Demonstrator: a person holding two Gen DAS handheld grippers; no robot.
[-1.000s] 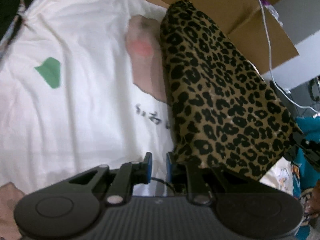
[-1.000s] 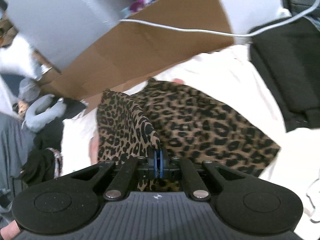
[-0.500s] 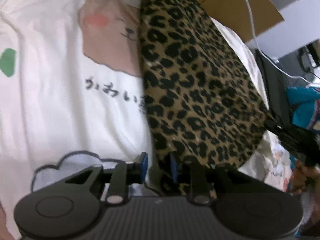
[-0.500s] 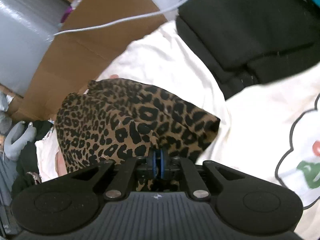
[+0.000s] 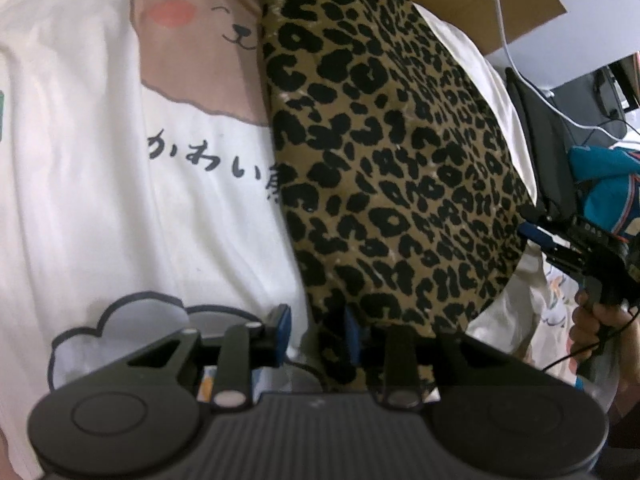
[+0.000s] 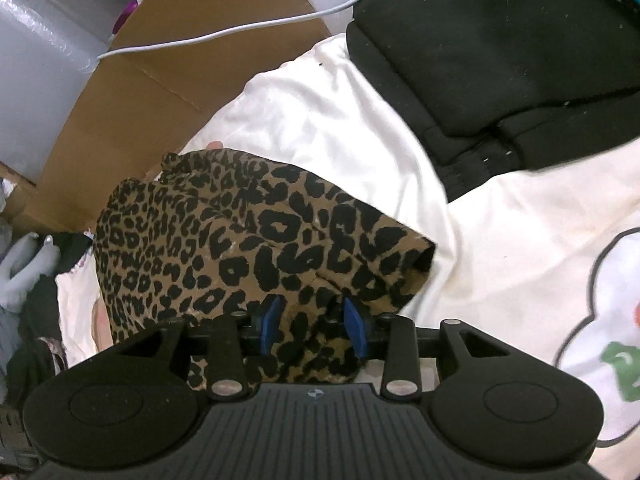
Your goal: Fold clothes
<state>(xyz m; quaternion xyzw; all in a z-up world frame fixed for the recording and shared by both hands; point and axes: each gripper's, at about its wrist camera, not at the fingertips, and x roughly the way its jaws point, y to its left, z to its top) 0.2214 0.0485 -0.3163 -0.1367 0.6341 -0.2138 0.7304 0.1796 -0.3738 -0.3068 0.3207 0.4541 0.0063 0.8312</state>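
A folded leopard-print garment (image 5: 384, 152) lies on a white sheet with a bear print (image 5: 120, 184). My left gripper (image 5: 318, 330) sits at the garment's near edge. Its left pad is free over the sheet and cloth drapes by the right pad, so the jaws stand apart. In the right wrist view the garment (image 6: 248, 240) bunches in front of my right gripper (image 6: 313, 326). Those jaws are opening, with a loose fold of cloth between the blue pads, which do not press on it. The right gripper (image 5: 538, 236) also shows at the garment's far corner, held by a hand (image 5: 592, 328).
A flattened cardboard box (image 6: 168, 80) lies behind the sheet, with a white cable (image 6: 240, 30) across it. A folded black garment (image 6: 500, 60) sits at the sheet's far right. A teal garment (image 5: 604, 176) and grey clutter (image 6: 24, 272) lie at the edges.
The right jaws went from shut on the leopard cloth to apart, after sinking toward the sheet. The left jaws widened slightly. The garment now lies flatter.
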